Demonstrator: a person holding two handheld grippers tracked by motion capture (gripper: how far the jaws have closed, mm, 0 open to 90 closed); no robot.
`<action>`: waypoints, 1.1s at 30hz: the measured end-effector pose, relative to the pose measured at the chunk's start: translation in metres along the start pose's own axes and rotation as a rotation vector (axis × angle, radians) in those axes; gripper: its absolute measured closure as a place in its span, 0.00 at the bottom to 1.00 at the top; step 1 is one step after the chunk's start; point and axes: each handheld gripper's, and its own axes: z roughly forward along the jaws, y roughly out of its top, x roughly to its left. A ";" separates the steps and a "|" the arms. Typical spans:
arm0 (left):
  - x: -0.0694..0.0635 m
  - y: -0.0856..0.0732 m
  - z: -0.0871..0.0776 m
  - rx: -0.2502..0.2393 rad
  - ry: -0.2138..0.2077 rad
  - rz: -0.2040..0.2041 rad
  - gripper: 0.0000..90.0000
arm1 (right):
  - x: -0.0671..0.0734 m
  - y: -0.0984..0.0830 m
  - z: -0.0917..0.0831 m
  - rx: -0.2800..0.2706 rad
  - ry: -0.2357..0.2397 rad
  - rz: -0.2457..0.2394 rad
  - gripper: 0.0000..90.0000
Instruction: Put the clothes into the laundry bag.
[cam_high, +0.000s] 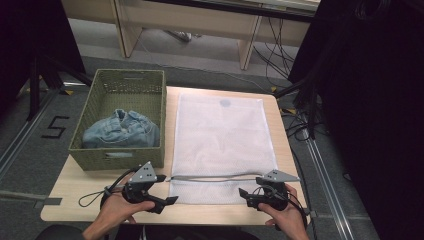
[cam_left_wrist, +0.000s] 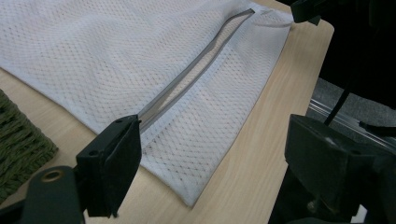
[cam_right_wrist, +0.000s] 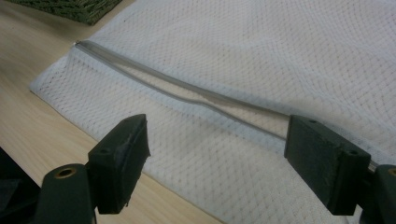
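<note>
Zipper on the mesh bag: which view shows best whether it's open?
The right gripper view: the zipper runs close across the frame, its two grey sides parted along the middle. The left gripper view shows it lengthwise, gaping too. The high view gives just a thin grey line.

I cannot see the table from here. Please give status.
Left gripper and right gripper open, empty, at mesh bag near edge. Zipper partly open. Basket with denim beside; nothing blocking.

white mesh bag with grey zip, green woven basket, blue denim
</note>
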 end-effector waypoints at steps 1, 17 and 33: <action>0.000 0.000 0.000 0.002 0.001 -0.002 0.21 | -0.002 0.000 0.001 -0.012 -0.003 -0.010 0.24; 0.004 0.002 -0.002 0.007 0.009 -0.011 0.21 | -0.021 0.018 0.028 0.017 -0.105 -0.171 0.19; 0.006 0.001 -0.003 -0.003 0.029 0.003 0.21 | -0.010 0.039 0.110 0.178 -0.075 -0.320 0.23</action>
